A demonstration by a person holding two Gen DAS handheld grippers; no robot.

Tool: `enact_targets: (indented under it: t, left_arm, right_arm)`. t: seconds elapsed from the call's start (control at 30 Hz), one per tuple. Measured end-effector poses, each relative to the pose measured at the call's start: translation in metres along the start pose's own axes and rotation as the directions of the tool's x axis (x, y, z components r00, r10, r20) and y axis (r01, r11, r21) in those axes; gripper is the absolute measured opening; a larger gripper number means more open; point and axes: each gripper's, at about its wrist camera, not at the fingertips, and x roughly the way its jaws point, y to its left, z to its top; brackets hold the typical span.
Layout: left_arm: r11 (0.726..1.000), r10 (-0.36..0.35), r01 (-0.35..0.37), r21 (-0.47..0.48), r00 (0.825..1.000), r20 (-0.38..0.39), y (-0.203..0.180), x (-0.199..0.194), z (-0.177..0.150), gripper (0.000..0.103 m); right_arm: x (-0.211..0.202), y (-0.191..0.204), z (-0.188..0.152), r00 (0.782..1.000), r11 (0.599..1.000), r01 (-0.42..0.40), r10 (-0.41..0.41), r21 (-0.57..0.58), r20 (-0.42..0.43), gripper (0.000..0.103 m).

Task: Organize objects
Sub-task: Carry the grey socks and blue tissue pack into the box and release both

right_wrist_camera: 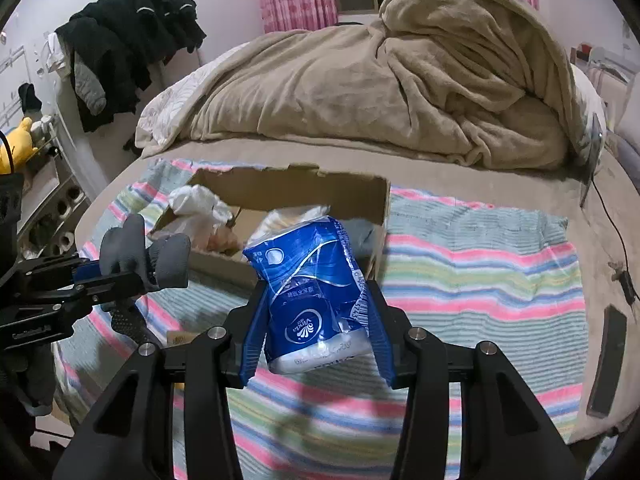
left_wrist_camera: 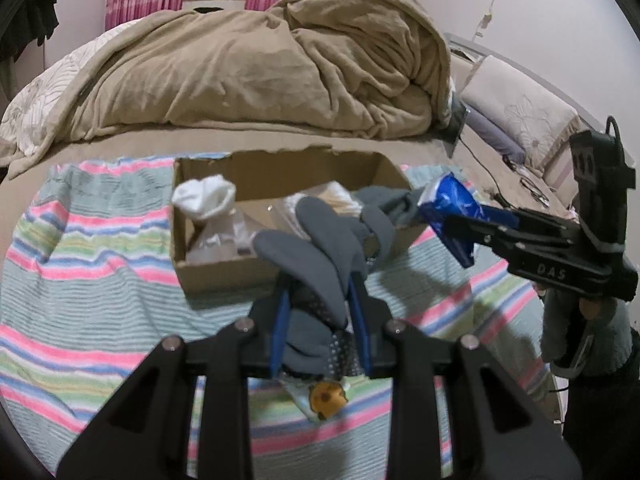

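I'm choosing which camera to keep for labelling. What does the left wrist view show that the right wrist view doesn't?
Left wrist only: a small orange-and-white item under the left gripper.

Right wrist only: black clothes, yellow plush toy.

Both: cardboard box, grey socks in the left gripper, blue tissue pack in the right gripper, striped blanket.

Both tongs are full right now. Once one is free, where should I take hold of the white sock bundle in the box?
Grip the white sock bundle at its knotted top, coming from above. That end sticks up above the cardboard box wall at the left corner, while its lower part sits behind the wall, so a side approach looks blocked.
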Motion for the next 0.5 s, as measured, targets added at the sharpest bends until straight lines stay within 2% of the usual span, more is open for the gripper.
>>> enact_targets:
  t: [0.5]
  left_arm:
    - [0.999, -0.012, 0.015, -0.032, 0.997, 0.081, 0.019, 0.02, 0.051, 0.029]
  right_arm:
    - [0.012, -0.011, 0.041, 0.998, 1.0, 0.014, -0.015, 0.023, 0.06, 0.049]
